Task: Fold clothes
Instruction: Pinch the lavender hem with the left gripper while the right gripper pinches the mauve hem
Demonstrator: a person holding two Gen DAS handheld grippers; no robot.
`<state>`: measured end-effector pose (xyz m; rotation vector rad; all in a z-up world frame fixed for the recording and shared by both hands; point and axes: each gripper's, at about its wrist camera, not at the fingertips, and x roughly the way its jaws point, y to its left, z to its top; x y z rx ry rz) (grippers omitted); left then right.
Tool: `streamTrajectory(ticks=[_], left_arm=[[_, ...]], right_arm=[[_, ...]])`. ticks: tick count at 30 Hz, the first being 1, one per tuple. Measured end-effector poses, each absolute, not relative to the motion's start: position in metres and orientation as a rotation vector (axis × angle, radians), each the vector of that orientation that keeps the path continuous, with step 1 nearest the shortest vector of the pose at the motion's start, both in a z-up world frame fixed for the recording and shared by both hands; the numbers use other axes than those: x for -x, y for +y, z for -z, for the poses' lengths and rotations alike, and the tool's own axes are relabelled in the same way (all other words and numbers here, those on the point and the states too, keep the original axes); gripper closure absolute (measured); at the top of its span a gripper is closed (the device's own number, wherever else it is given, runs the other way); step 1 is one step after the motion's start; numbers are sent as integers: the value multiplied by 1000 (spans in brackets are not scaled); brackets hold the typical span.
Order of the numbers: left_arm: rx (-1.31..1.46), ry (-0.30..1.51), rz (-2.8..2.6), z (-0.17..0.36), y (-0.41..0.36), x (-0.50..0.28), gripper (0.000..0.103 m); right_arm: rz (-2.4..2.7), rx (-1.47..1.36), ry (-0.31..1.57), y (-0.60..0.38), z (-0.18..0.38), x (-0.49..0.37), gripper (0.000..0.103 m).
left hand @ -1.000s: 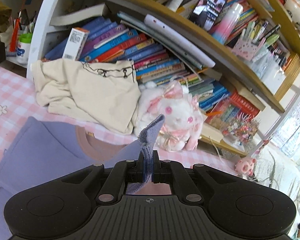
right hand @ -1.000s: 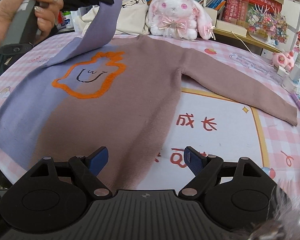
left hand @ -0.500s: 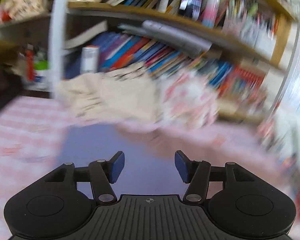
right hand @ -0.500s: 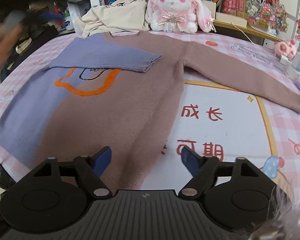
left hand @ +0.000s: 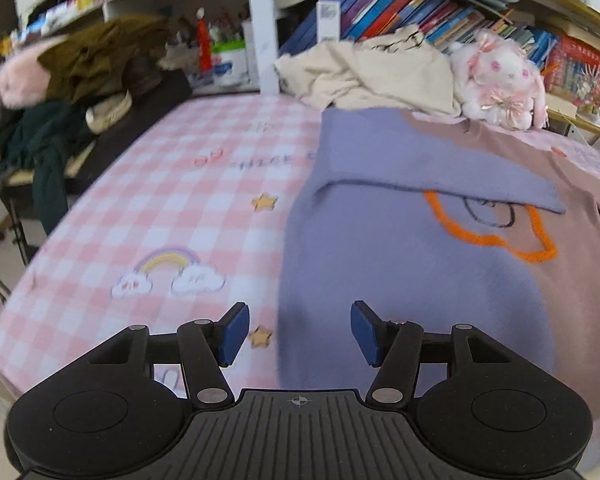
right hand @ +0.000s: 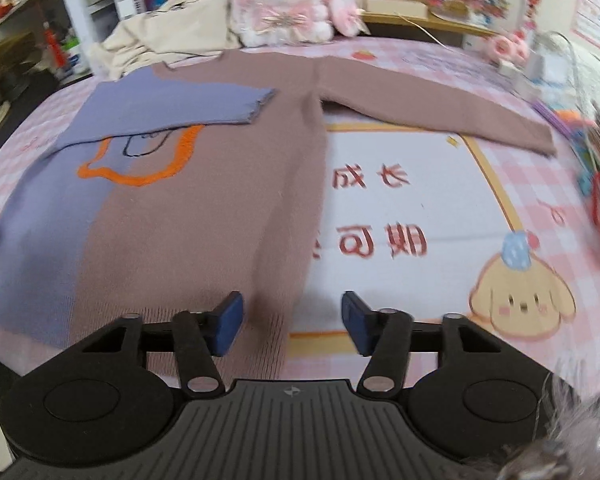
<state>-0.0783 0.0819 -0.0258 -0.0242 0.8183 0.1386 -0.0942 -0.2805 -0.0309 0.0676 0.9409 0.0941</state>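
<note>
On the pink checked surface [right hand: 500, 184] the sweater [right hand: 204, 200] lies flat, its purple sleeve [right hand: 172, 104] folded across the chest and brown sleeve [right hand: 440, 108] outstretched right, awaiting folding. Left gripper [left hand: 298, 334] and right gripper [right hand: 290, 322] hover released, near its hem.

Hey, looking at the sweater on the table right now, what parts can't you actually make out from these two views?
- Face drawing inside the orange outline: its top is covered by the folded purple sleeve in both views.
- Brown sleeve: cut off by the left wrist view's right edge.
- Sweater hem: hidden behind the right gripper and left gripper.
</note>
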Motion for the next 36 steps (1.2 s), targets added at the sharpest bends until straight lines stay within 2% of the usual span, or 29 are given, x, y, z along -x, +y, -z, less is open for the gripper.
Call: streamTrajectory(ticks=[2,5,7,9,11,14,36], left_arm=[[46,832,-127,31,90,80,48],[73,841,-116,36,99,80,51],[100,851,-108,39,105,79,57],[149,867,-95,43,112,77,70],[209,862,-84,46,118,77,75],[297,862,-51,49,128,77,99],[255,840,-91,48,173,78,99]], right_arm=[[-73,-101,945,-280,33,98,68],[-34,-143,938,-280,33,102,70],[-20,-163,935,-278,34,103,74],[-20,-169,934,-275,34,103,80],[-28,-172,934,-272,34,103,91],[-28,-161,926,-267,34,102,94],[-143,-49,935,-203,34,105,94]])
